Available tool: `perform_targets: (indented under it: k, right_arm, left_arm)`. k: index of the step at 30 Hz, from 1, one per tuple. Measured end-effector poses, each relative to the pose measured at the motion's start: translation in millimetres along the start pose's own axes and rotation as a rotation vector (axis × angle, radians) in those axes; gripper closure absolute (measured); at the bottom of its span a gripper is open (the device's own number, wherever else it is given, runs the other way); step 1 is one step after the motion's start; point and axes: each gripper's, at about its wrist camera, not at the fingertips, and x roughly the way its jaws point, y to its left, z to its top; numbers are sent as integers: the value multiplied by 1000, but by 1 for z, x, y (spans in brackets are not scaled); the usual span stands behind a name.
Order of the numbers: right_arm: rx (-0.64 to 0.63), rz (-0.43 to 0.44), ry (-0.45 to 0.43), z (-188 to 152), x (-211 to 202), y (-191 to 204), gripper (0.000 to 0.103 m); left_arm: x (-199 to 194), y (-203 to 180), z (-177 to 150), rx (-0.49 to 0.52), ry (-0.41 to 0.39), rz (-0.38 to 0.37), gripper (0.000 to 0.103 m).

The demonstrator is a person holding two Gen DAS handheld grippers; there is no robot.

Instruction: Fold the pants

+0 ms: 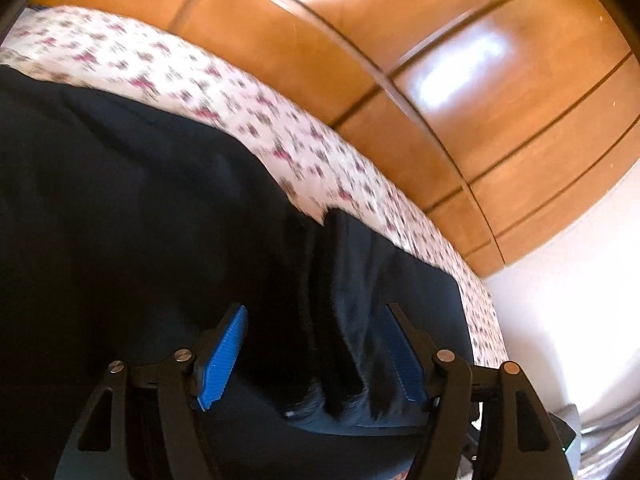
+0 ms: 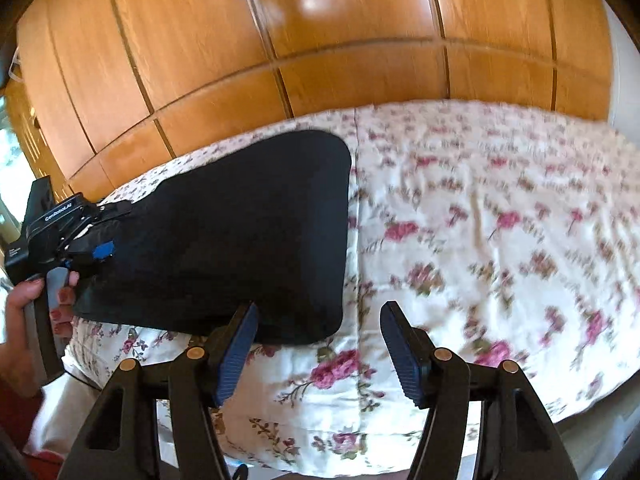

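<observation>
Black pants (image 2: 240,232) lie folded; both grippers tilt downward over them, jaws spread, gripping nothing.

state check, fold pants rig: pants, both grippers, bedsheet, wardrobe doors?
pants: dark, folded into a flat panel on the bed.
left gripper: open, fabric ridge between its pads, not pinched.
right gripper: open, nothing in it, by the pants' near corner.
bedsheet: floral, spread out, lightly creased.
wardrobe doors: closed.
</observation>
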Motion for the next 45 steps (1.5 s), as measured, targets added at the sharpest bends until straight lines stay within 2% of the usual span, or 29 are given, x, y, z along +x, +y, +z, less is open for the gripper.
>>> perform_targets:
  k: [1,3,5,6,11,16,17,19,22,25,27,30,32,34,37,39,42,45]
  right_arm:
    - [-8,2,8,-1,2,2,39]
    - [-38,-11,1,-2,5,7,39]
    - [-45,-12,-4,-1,6,8,41]
    - [-34,4,-4,0,7,6,45]
    - [147,153,13,0,5,-14,47]
    - [194,127,26,-2,10,-18,49]
    - [204,128,28,-2,11,-19,52]
    - [177,102,29,-2,12,-16,72]
    - [108,35,1,3,8,-10,79]
    - [54,-3,-34,8,2,-4,79]
    - [24,-20,-24,7,8,-2,79]
    - [48,-22,13,1,16,-6,80]
    - [69,-12,18,0,18,-10,80]
    - [34,-28,19,1,17,-7,80]
    - [-27,-46,31,-1,19,0,80]
    - [-24,-28,21,-1,18,-3,77]
    - [53,57,47,5,12,-16,77]
    - [13,64,5,9,-12,-12,74]
  left_arm:
    - [4,-1,-2,-4,14,1,37]
    - [13,0,-4,-9,33,11,69]
    - [17,0,-6,-8,42,29,74]
    - [16,0,-4,-11,38,14,79]
    - [8,-4,5,4,32,-6,80]
    - [6,-3,1,20,26,-4,83]
    - [6,-4,0,25,16,-1,84]
    - [-2,-5,-3,26,3,-8,86]
    - [-24,-13,-6,48,-59,-23,87]
    - [-52,-19,-7,76,-115,-48,87]
    - [-60,-18,-10,88,-112,-43,87]
    - [-49,-8,-21,108,-64,33,87]
    - [-36,8,-31,53,-21,56,87]
    - [-31,23,-39,2,-33,40,87]
    - [-31,23,-44,46,-62,40,86]
    - [-33,21,-45,71,-72,57,82]
    - [-37,29,-47,29,-84,18,78]
    - [-44,29,-44,24,-83,26,72]
